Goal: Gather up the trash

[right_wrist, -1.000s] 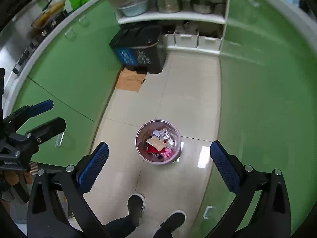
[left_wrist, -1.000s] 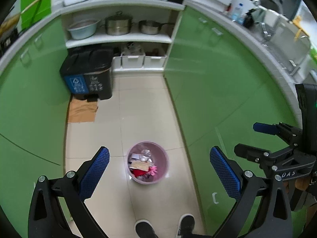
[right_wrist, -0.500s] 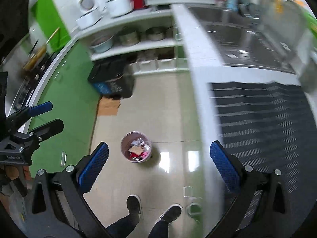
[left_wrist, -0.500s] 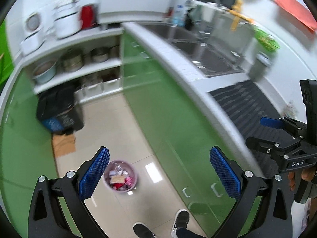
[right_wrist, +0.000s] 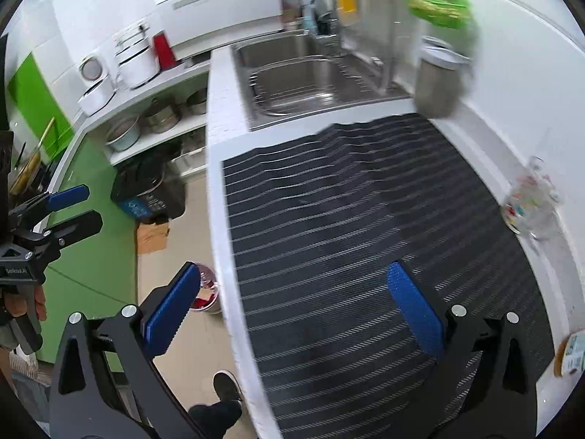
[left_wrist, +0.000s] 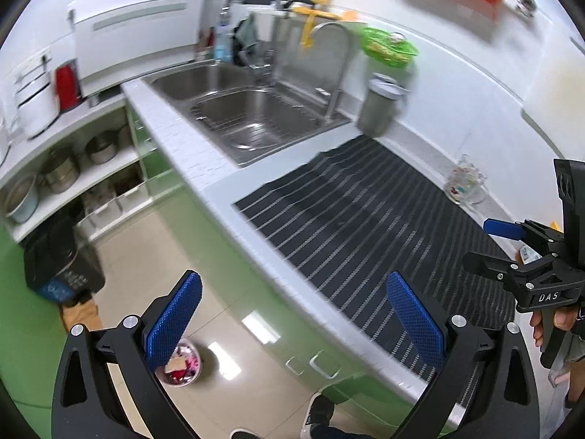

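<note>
Both claws up over the bench, jaws wide and empty.

Down on the floor at the left sits the pink trash basket (left_wrist: pixel 181 366), full of scraps, tucked against the green cabinets. The left claw (left_wrist: pixel 292 323) gapes wide above the bench edge (left_wrist: pixel 292 285); the right claw (right_wrist: pixel 292 303) hangs just as wide over the striped mat (right_wrist: pixel 347 219). Far right, a glass mug (right_wrist: pixel 530 208) stands by the wall, a small packet (right_wrist: pixel 570 355) near it.

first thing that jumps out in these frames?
The dark striped mat covering the white counter, straight ahead of both open, empty hand-held grippers, left and right. Behind it the steel double sink; on the floor, the pink trash basket below the green cabinets.
</note>
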Demonstrator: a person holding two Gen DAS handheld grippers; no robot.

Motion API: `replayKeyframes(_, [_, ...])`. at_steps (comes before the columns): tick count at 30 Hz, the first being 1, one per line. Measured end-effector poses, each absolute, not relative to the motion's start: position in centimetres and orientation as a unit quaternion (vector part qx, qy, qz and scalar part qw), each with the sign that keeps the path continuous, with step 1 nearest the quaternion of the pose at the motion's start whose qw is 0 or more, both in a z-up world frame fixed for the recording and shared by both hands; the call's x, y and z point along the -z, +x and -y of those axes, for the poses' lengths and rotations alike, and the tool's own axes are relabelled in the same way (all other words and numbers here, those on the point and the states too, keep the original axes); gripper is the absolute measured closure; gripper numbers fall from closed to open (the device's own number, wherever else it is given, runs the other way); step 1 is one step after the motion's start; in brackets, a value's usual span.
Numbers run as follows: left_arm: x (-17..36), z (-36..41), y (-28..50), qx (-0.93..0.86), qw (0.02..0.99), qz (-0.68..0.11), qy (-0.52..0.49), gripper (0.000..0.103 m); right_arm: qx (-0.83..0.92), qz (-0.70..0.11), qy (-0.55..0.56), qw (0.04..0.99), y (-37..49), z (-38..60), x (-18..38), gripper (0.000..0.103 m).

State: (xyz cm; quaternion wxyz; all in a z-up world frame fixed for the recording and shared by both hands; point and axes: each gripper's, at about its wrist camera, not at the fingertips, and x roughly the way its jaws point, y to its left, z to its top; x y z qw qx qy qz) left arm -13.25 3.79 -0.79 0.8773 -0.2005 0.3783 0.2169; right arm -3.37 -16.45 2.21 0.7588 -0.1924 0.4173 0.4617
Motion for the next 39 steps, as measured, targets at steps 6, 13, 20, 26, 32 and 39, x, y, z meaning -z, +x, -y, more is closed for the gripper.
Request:
replayKeyframes(6, [0.0, -1.8, -9.1, -0.182, 0.887, -0.385, -0.177, 0.006, -0.440, -0.417, -0.173, 0.776, -1.0, 19.5, -3.0, 0.003])
replayKeyframes(13, [-0.4, -0.8, -5.1, -0.133, 0.898, -0.395, -0.143, 0.006, -0.401, -0.417, -0.148, 0.802, 0.4, 21.5, -3.8, 0.003])
replayKeyframes(20, [-0.8, -0.3, -2.4, -0.089, 0.903, -0.403, -0.116, 0.006, -0.374, -0.408, -0.128, 0.823, 0.7, 22.4, -4.8, 0.003])
replayKeyframes(26, [-0.4, -0.2, -1.2, -0.074, 0.902, -0.412, -0.107, 0.006, -0.367, -0.404, -0.117, 0.830, 0.9, 22.7, -5.4, 0.003])
replayKeyframes(32, [-0.1, -1.1, -0.7, -0.090, 0.898, -0.415, -0.111, 0.006, -0.367, -0.406, -0.115, 0.829, 1.2, 22.6, -5.3, 0.003])
replayKeyframes(39, [0.3, -1.3, 0.0, -0.091, 0.893, -0.426, -0.115, 0.006, -0.371, -0.411, -0.118, 0.824, 1.5, 22.0, -5.0, 0.003])
